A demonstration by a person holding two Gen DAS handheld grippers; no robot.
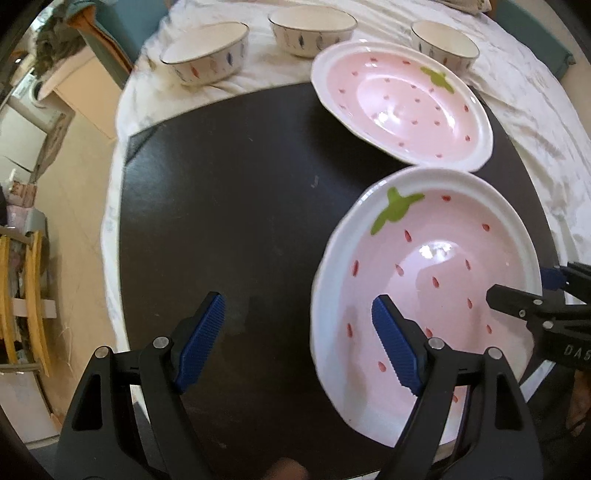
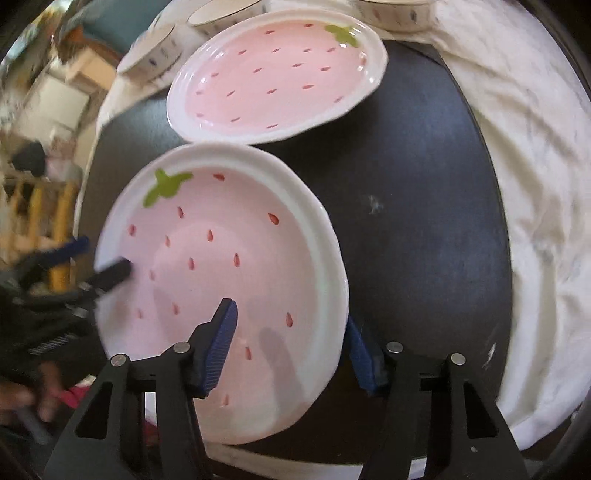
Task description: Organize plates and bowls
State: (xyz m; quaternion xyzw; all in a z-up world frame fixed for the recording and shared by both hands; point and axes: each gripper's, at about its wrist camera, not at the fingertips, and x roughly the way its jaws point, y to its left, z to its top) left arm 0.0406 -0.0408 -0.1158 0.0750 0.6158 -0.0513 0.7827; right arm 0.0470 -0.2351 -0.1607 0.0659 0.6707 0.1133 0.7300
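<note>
Two pink strawberry plates lie on a black mat. The near plate point(image 1: 436, 280) point(image 2: 221, 258) is between both grippers. My left gripper point(image 1: 299, 343) is open, its right finger over the plate's left rim, its left finger over the mat. My right gripper point(image 2: 291, 350) is open, its jaws either side of the plate's right rim; it also shows in the left wrist view point(image 1: 532, 295). The far plate point(image 1: 402, 103) point(image 2: 280, 74) almost touches the near one. Three white patterned bowls point(image 1: 207, 51) point(image 1: 312, 29) point(image 1: 443, 44) stand behind on the cloth.
The black mat point(image 1: 229, 221) point(image 2: 424, 221) lies on a white cloth point(image 1: 535, 122) point(image 2: 546, 221) over a round table. Left of the table are floor, boxes point(image 1: 77, 92) and a yellow wooden rack point(image 1: 26, 295).
</note>
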